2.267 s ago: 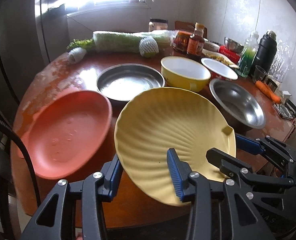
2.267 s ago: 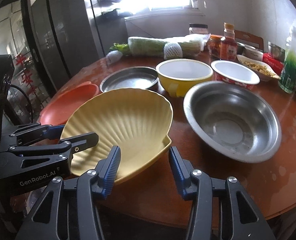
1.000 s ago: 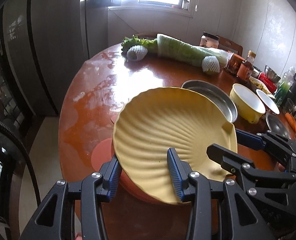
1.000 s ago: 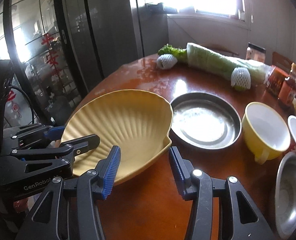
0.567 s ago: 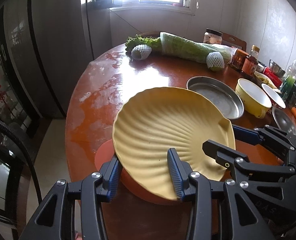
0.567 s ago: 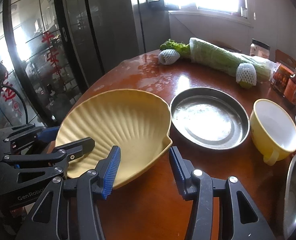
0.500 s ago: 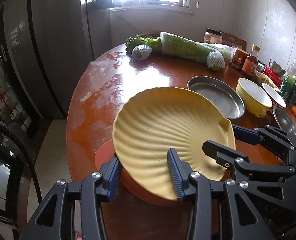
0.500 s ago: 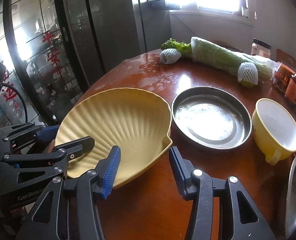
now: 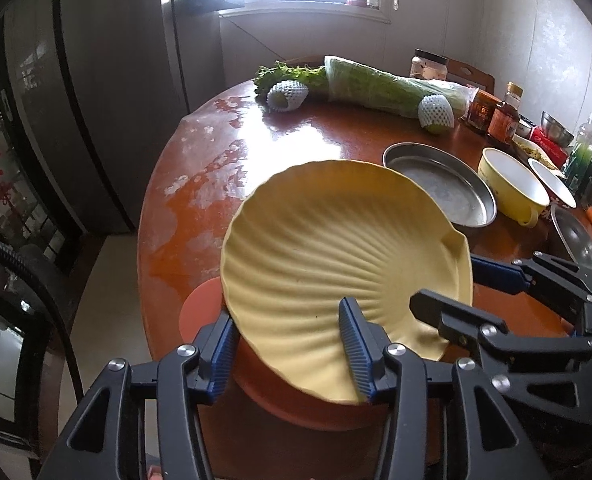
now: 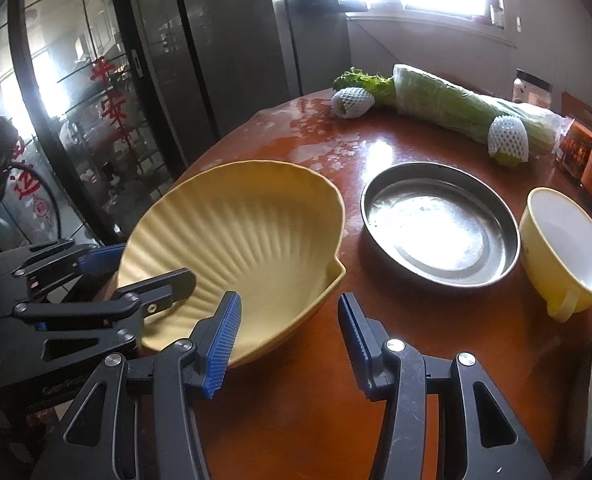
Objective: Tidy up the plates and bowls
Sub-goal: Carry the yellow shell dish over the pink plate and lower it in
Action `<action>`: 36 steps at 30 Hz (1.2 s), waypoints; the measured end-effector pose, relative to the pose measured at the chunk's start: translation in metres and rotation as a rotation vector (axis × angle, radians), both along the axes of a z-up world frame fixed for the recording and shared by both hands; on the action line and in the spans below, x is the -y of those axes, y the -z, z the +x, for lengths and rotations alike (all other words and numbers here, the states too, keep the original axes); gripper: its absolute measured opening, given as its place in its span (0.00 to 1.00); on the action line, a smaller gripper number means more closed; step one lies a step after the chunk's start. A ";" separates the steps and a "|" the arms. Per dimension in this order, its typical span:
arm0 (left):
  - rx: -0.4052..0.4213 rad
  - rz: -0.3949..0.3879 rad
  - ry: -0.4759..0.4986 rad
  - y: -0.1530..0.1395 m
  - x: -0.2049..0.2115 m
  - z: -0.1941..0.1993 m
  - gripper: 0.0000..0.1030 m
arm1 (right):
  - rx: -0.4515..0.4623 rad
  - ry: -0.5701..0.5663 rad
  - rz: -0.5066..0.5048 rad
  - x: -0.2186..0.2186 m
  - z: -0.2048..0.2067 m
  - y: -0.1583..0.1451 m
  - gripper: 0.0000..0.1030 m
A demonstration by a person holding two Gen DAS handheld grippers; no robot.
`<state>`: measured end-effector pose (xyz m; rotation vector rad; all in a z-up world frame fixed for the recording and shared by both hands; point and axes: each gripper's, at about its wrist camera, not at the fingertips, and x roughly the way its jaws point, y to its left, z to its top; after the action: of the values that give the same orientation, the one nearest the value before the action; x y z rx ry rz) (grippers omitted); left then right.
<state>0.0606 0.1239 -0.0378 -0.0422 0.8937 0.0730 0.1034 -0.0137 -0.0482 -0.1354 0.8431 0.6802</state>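
Note:
A yellow shell-shaped plate [image 9: 336, 256] sits tilted between both grippers, over an orange-red plate [image 9: 291, 400] at the table's near left edge. My left gripper [image 9: 291, 344] has its jaws wide around the shell plate's near rim, one finger above it and one below. My right gripper [image 10: 283, 324] also straddles the shell plate's [image 10: 239, 240] right corner with jaws wide. A steel round plate [image 10: 440, 224], a yellow bowl [image 10: 568, 248] and a steel basin [image 9: 576, 240] stand further right.
The round brown table [image 9: 215, 184] has wet patches at its far left. Wrapped cabbage [image 9: 388, 84], netted fruits [image 9: 287, 94], sauce bottles [image 9: 504, 116] and a red-white bowl [image 9: 552, 188] stand at the back and right. A dark fridge [image 10: 223, 40] stands beyond the left edge.
Both grippers carried the shell plate left, from in front of the steel basin to over the orange-red plate. In the last half second it has sunk slightly.

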 end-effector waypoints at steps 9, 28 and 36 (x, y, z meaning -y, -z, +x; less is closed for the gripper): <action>-0.008 -0.028 0.054 0.000 -0.015 0.010 0.52 | -0.052 -0.006 0.043 -0.004 -0.007 -0.002 0.52; 0.028 -0.016 -0.010 -0.013 -0.028 -0.002 0.57 | -0.055 0.007 0.063 0.002 -0.011 -0.010 0.53; 0.073 -0.008 -0.019 -0.029 -0.026 -0.011 0.58 | -0.022 0.024 0.068 0.011 -0.014 -0.020 0.53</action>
<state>0.0493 0.1499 -0.0088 -0.0605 0.8206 0.0845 0.0899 -0.0252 -0.0284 -0.0560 0.8407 0.6882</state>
